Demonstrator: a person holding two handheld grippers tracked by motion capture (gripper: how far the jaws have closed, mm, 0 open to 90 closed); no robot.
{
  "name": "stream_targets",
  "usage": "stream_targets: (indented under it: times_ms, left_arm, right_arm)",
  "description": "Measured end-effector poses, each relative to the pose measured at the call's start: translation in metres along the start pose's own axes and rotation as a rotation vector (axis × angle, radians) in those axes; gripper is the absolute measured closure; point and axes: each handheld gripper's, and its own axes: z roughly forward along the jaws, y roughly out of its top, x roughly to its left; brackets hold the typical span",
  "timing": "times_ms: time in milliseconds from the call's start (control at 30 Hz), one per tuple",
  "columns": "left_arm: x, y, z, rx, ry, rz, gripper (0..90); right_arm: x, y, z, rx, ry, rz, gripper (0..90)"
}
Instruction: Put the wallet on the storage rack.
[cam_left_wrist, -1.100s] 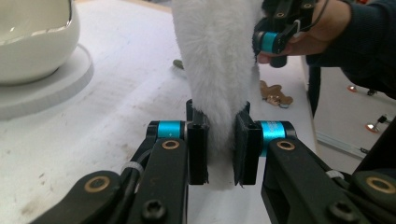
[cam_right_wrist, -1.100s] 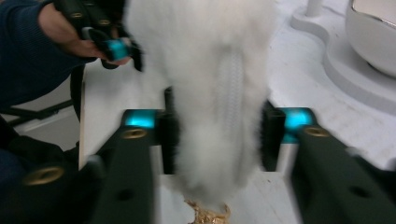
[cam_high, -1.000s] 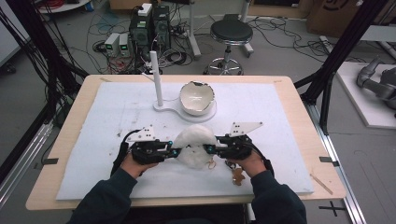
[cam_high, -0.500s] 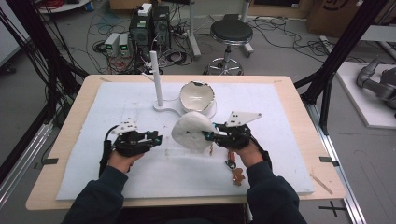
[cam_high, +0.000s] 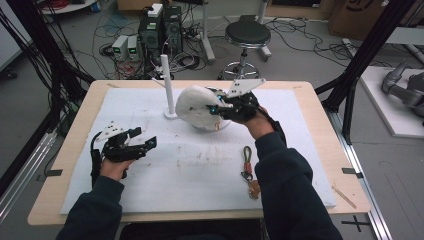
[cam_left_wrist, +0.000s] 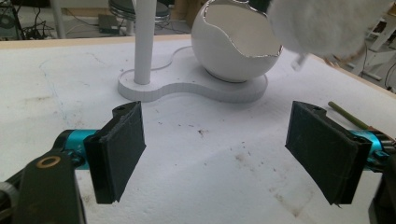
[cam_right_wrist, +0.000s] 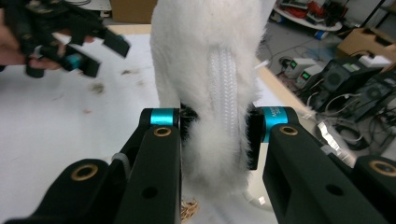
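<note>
Currently right tongs (cam_high: 216, 108) clenched on fluffy white fur pouch (cam_high: 196, 106), held above white eggshell-shaped bowl (cam_left_wrist: 236, 46). Left tongs (cam_high: 143, 139) just opened, nothing between them, low over bench (cam_high: 320, 107).

Robotics lab: cabled power supplies (cam_high: 126, 47) on the floor, black rig frame (cam_high: 367, 47).

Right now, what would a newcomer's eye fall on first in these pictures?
First, the fluffy white bag, gripped by the right claw and held above the white egg-shaped bowl at the far middle of the table. Next, the left claw, open and empty, near the table's left side. A keychain lies near the right forearm.
</note>
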Motion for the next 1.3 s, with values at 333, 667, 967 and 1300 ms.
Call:
stream_targets:
  times_ms: [333, 667, 967, 1300]
  left_arm:
    - [-0.001, -0.002, 0.003, 0.024, -0.015, 0.015, 19.6]
    - [0.0, -0.003, 0.004, 0.025, -0.019, 0.001, 20.2]
    - [0.001, -0.004, 0.004, 0.031, -0.03, -0.019, 20.8]
    - [0.001, -0.005, 0.004, 0.037, -0.029, -0.026, 20.9]
  right_arm:
    - [-0.041, 0.018, 0.014, 0.071, -0.097, -0.081, 75.6]
    - [-0.064, 0.008, 0.037, 0.155, -0.156, -0.167, 75.5]
    - [-0.061, -0.008, 0.047, 0.313, -0.171, -0.315, 75.5]
    - [-0.053, -0.023, 0.07, 0.418, -0.144, -0.291, 58.6]
